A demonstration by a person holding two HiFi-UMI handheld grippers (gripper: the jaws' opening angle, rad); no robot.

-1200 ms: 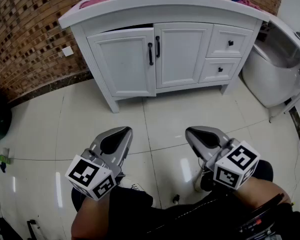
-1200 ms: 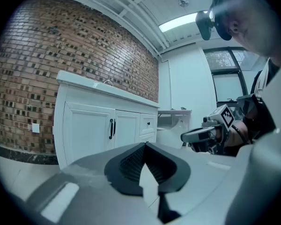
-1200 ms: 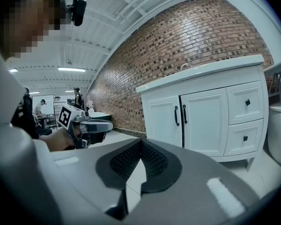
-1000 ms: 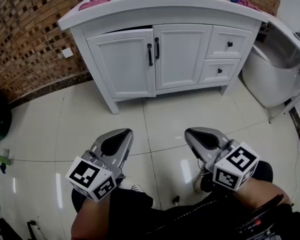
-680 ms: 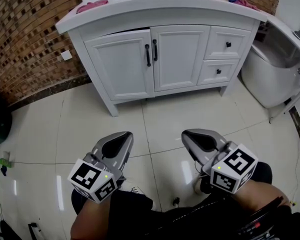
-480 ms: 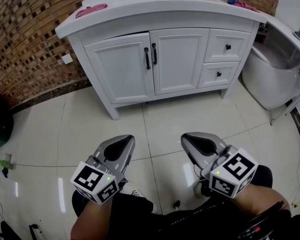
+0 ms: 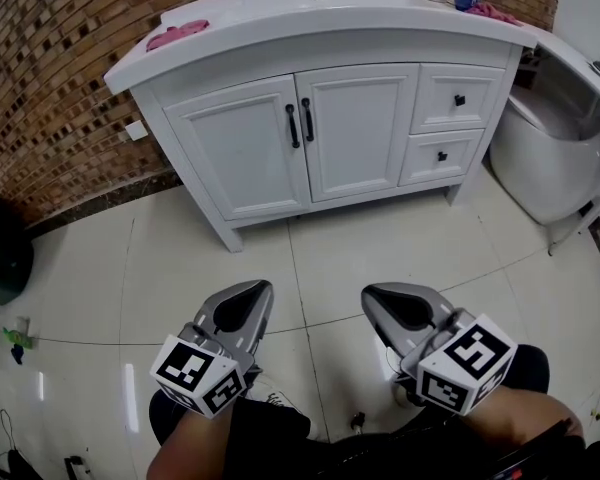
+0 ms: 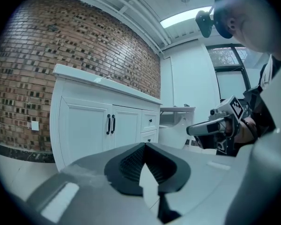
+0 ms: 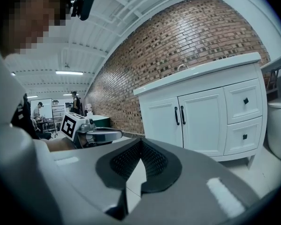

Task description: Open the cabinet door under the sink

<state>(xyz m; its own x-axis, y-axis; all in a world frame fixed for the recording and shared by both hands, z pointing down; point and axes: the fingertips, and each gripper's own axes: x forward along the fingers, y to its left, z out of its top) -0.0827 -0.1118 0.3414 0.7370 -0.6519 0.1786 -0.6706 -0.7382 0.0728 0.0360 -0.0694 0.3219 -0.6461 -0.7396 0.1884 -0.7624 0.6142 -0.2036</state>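
Both left claw (image 7: 248, 293) and right claw (image 7: 378, 296) sit closed; only head view shows cloth (image 7: 177, 35).

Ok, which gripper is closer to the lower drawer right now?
Right. The right gripper hovers over the floor short of the lower drawer, slightly to its left; the left gripper is further left, in front of the left cabinet door.

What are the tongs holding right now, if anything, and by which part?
Nothing. The left tongs and the right tongs are both shut and empty, well short of the cabinet door and its black handle.
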